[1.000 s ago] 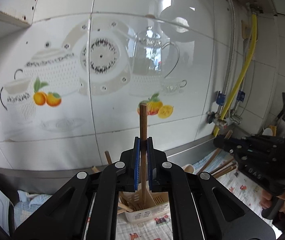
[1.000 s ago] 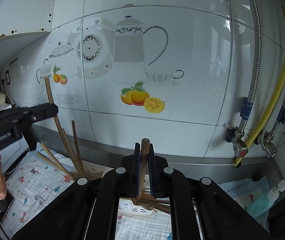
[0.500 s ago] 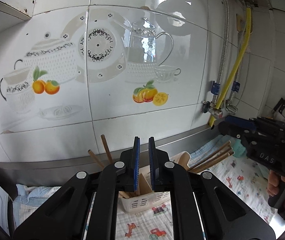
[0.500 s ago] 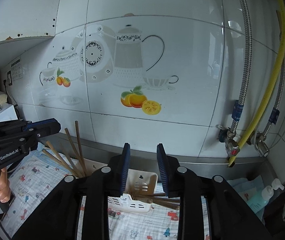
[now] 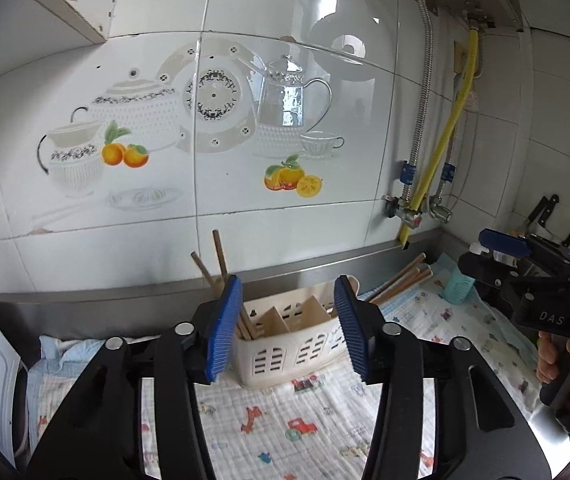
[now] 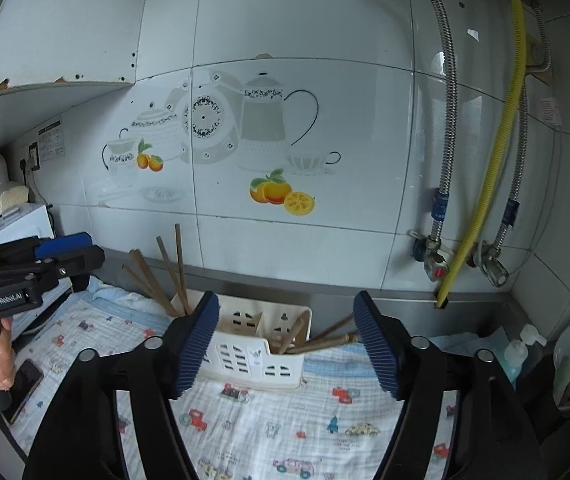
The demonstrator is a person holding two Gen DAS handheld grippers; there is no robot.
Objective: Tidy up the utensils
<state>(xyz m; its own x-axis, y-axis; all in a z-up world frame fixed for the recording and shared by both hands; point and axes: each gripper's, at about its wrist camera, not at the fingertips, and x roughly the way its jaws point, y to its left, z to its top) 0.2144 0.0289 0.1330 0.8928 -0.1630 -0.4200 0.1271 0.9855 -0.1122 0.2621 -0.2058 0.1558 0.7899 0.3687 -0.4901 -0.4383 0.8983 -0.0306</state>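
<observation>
We see a cream slotted basket (image 5: 285, 344) standing on a patterned cloth (image 5: 285, 432) near the far tiled wall (image 5: 285, 220), and it holds the wooden chopsticks in two groups. In the left wrist view, the left group of chopsticks (image 5: 219, 256) stands almost upright in the left end of the basket, its long axis running from the basket up toward the wall, with the free ends a little tilted to the left. The right group of chopsticks (image 5: 401, 278) lies much flatter: these sticks lean over the right end of the basket, and their free ends point to the right and slightly up.

The left gripper (image 5: 288, 322) has just been opening its jaws; the blue pads now stand apart with nothing between them (the basket is only seen behind the gap, farther away). The right gripper (image 6: 286, 336) has also just been opening its jaws, and they stand apart even wider, empty as well.

In the right wrist view the same basket (image 6: 261, 354) sits between the pads in the picture but beyond them, with the upright sticks (image 6: 179, 264) at its left end and the flat sticks (image 6: 325, 340) at its right end.

A hand (image 5: 565, 360) holds the right gripper's handle at the right edge of the left wrist view.
</observation>
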